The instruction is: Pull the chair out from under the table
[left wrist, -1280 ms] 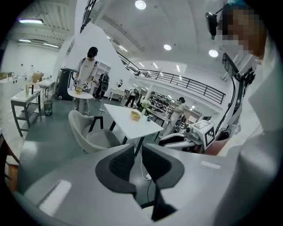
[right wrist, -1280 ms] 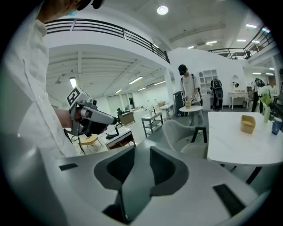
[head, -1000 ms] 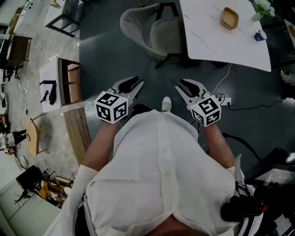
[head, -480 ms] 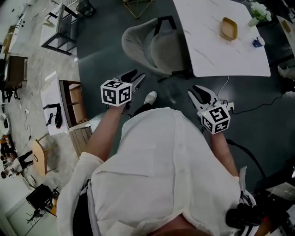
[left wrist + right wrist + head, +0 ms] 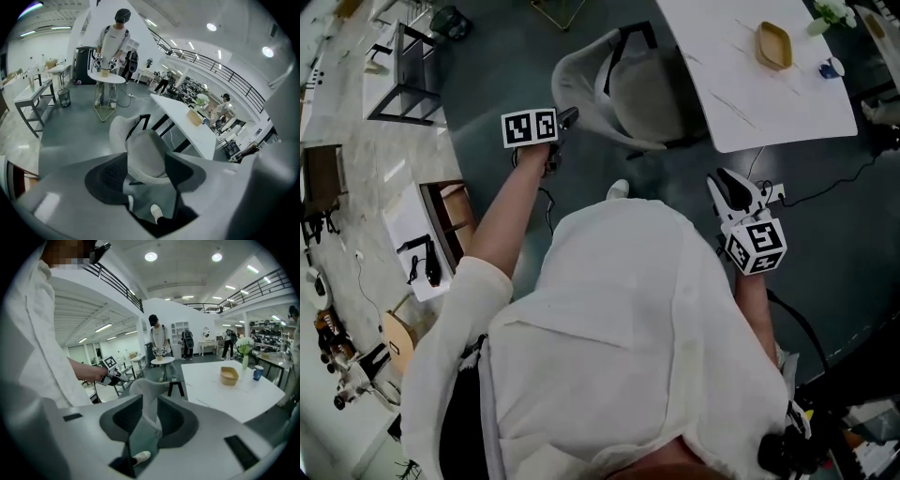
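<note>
Now your left gripper [image 5: 568, 116] has swung out to the chair [image 5: 614, 84] at twelve o'clock. Its jaws have just opened wide and are empty, ready for the backrest. The chair sits tucked at the table [image 5: 741, 94] edge. Your right gripper [image 5: 729, 185] waits at three o'clock, jaws released.

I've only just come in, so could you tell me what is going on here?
A person with a gripper in each hand faces a grey chair tucked at the white table. The left gripper is stretched out near the chair's back; its jaws have just been opening and grip nothing. The right gripper is held back, jaws apart and empty.
</note>
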Motion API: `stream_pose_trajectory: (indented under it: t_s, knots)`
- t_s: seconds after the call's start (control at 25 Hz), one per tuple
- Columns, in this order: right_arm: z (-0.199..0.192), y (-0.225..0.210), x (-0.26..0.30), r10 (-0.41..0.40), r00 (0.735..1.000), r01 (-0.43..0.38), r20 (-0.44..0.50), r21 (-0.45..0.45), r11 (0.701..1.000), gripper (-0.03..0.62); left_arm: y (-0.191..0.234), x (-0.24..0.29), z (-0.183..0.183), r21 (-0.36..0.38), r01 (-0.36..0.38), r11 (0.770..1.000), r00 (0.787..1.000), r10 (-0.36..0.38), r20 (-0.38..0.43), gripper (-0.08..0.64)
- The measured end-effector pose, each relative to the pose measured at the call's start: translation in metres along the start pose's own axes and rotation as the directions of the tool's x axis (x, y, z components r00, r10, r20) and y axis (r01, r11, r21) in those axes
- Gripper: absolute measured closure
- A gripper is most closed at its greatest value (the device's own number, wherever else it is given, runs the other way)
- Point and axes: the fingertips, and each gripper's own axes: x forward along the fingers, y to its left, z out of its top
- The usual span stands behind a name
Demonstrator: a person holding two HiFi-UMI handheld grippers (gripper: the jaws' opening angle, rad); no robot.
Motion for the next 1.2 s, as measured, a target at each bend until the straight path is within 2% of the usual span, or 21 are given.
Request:
stream_pose_trajectory:
  t_s: [0.36,0.68,0.92,0.96,1.08,1.2]
  knots:
    - [-0.027,0.028,0.005,-0.159,0.987,0.16,-0.018,0.119,0.98,0.511,0.087,0.064,0.01,-0.038,-0.08,0.996,0.985,0.073,-0.154,0.298]
    - [-0.042,0.018,-0.009,-0.235,0.97,0.241,-0.056,0.182,0.953,0.511,0.108,0.108,0.008,-0.113,-0.129,0.985,0.965,0.098,-0.245,0.295]
    - [-0.047,0.016,-0.011,-0.25,0.965,0.26,-0.074,0.205,0.943,0.511,0.11,0.129,-0.001,-0.151,-0.14,0.979,0.951,0.091,-0.295,0.299]
    - [-0.048,0.017,-0.011,-0.248,0.966,0.259,-0.078,0.207,0.943,0.511,0.109,0.131,-0.002,-0.154,-0.14,0.978,0.951,0.089,-0.297,0.313]
    - [-0.048,0.019,-0.009,-0.239,0.967,0.251,-0.084,0.207,0.946,0.511,0.104,0.135,-0.002,-0.158,-0.146,0.977,0.952,0.095,-0.292,0.415]
    - [-0.048,0.017,-0.006,-0.237,0.968,0.251,-0.086,0.207,0.946,0.511,0.104,0.137,-0.003,-0.156,-0.153,0.976,0.952,0.103,-0.289,0.436]
